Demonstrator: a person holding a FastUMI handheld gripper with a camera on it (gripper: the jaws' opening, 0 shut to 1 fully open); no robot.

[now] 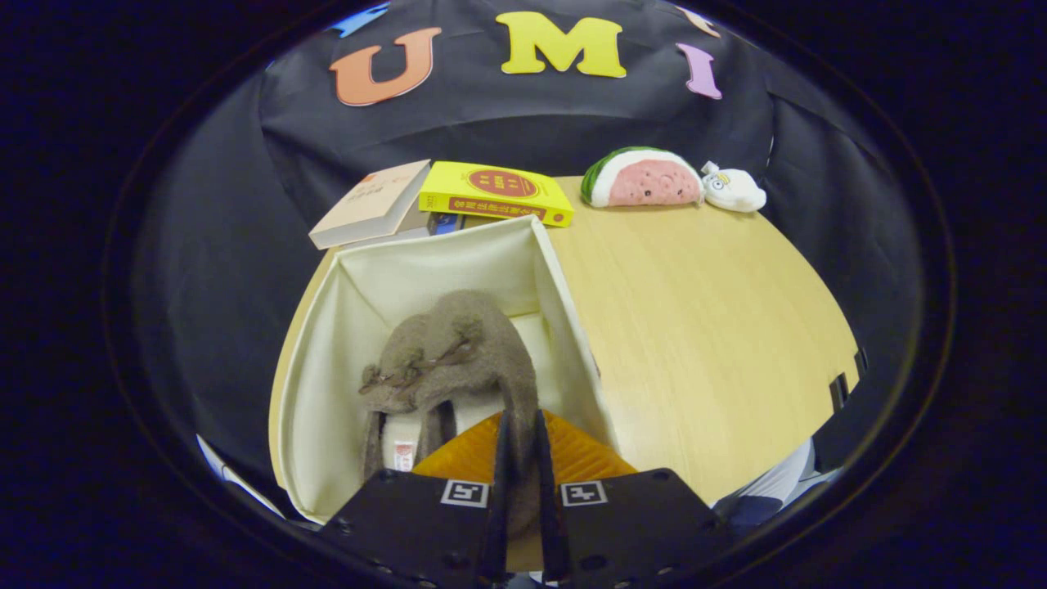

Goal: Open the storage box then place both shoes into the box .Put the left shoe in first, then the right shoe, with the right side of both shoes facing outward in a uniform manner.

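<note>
The brown felt shoe lies inside the open storage box, with its long axis running away from the gripper toward the far wall of the box. One end of it, with a small stitched decoration on top, points to that far wall; the near end comes down between the jaws. A second brown shape lies just beside it on the left, touching it, but I cannot tell if this is the other shoe or a part of the same one.

The jaws are narrow and both press on the near edge of the shoe, so they hold it.

The box is cream inside and stands on the left part of the wooden table. Its right wall rises between the shoe and the bare table top. Beyond the box lie a beige book and a yellow book, side by side. Further right, near the table's far edge, rest a watermelon plush and a small white plush, almost touching.
</note>
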